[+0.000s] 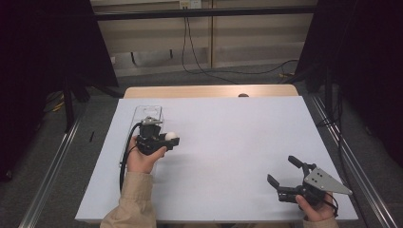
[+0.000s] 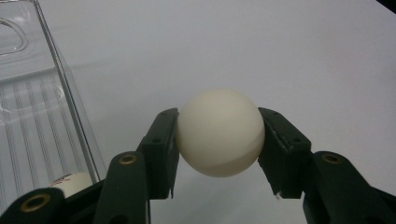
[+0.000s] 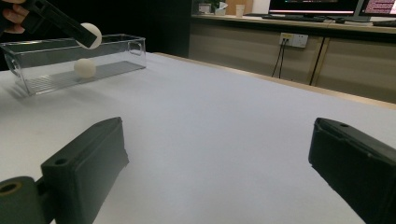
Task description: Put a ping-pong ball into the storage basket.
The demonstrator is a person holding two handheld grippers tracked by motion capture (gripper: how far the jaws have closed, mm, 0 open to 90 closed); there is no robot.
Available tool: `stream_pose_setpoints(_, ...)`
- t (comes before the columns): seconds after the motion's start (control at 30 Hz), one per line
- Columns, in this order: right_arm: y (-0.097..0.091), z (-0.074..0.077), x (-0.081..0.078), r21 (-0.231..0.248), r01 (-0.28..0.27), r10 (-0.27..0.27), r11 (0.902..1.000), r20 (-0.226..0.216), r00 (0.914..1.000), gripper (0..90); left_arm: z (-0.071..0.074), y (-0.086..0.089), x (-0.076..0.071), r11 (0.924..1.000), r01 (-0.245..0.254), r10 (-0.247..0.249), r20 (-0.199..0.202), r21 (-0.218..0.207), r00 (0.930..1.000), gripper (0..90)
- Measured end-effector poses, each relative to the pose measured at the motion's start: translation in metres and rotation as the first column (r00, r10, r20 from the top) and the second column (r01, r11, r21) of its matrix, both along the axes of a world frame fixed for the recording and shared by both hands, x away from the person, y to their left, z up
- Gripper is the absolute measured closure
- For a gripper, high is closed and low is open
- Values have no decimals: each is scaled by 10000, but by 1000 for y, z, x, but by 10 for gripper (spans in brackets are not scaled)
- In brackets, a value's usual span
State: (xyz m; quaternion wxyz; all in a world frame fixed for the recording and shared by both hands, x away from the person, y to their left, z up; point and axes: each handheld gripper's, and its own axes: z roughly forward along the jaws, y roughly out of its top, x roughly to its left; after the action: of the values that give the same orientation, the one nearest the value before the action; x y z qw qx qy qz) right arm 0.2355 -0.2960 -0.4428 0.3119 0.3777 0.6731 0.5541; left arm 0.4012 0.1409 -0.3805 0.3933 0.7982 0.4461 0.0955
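Note:
My left gripper (image 2: 218, 140) is shut on a white ball (image 2: 220, 132), both pads pressing its sides. In the high view the held ball (image 1: 171, 137) hangs just right of a clear plastic box (image 1: 142, 124) at the table's left. From the right gripper view the same ball (image 3: 89, 35) sits above the box (image 3: 112, 60), and a second white ball (image 3: 85, 67) lies inside it. That second ball (image 2: 74, 182) peeks out at the box's bottom in the left gripper view. My right gripper (image 1: 284, 172) rests open near the front right corner, nothing between its jaws (image 3: 215, 163).
A white sheet (image 1: 228, 142) covers the table. Cables (image 1: 199, 66) trail on the floor behind it, and metal rails (image 1: 351, 156) run along both sides. Monitors and a wall socket (image 3: 293, 40) stand far off in the right gripper view.

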Motion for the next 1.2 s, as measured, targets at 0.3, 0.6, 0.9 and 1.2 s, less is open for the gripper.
stream_pose_setpoints(0.3, 0, 0, 0, -8, 1, -1, 10000, 1, 10000, 34, 2, 1, -1, 10000, -60, 60, 9, 22, 10000, 510)
stream_pose_setpoints(0.6, 0, 0, 0, -17, 6, -6, 10000, -7, 10000, 34, 5, 6, -1, 10000, -93, 93, 27, -2, 10000, 510)
stream_pose_setpoints(0.9, -1, 0, -1, -33, 20, -21, 10000, -12, 10000, 34, 7, 9, 0, 9999, -124, 123, 81, 48, 9999, 510)
stream_pose_setpoints(1.2, -2, 0, -3, -20, 90, -90, 10000, -12, 10000, 34, 8, 13, 1, 9999, -144, 144, 87, 33, 9999, 510)
